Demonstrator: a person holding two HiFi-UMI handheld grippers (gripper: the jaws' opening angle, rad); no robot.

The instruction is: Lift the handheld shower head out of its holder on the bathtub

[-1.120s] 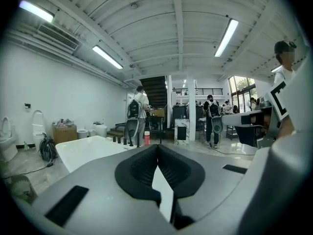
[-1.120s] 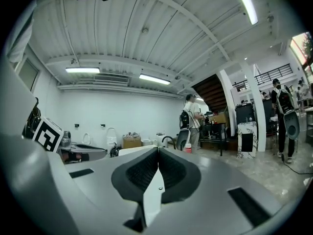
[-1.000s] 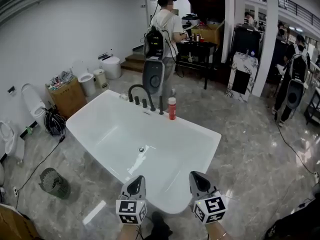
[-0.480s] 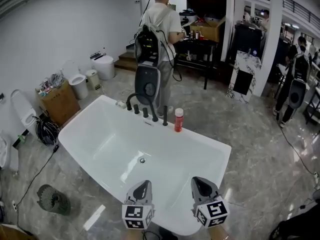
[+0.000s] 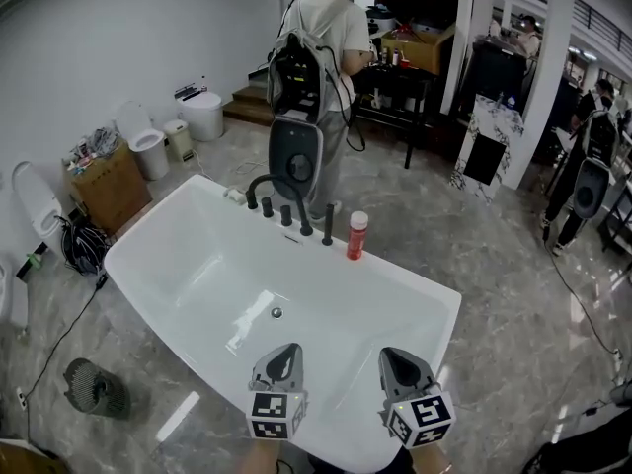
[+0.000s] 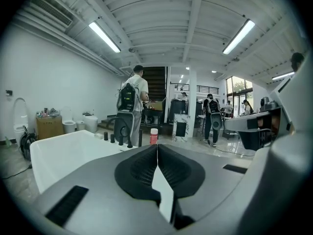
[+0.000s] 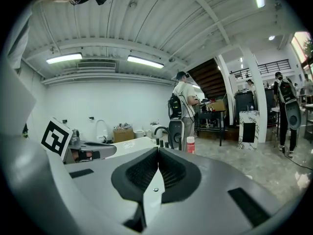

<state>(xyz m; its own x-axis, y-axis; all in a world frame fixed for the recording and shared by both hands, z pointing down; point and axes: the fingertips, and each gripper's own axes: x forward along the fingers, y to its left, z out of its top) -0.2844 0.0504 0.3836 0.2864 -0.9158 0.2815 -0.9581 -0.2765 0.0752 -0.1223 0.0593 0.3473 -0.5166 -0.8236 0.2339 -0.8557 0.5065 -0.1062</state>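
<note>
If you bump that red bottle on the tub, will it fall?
Probably: the bottle is tall and narrow, upright on the rim of the tub. It looks like light plastic, so a nudge may tip it, then it could roll.

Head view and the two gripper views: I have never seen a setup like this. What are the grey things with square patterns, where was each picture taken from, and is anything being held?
There is no robot here: a person holds a two-jaw gripper in each hand. The head view comes from a camera on that person's head, looking down at the left gripper and the right gripper; the patterned cubes are part of them. The other two pictures come from a camera riding on each gripper, looking along its jaws. Both grippers are shut and hold nothing. Ahead is a white bathtub. On its far rim stand black tap fittings and a red bottle.
</note>
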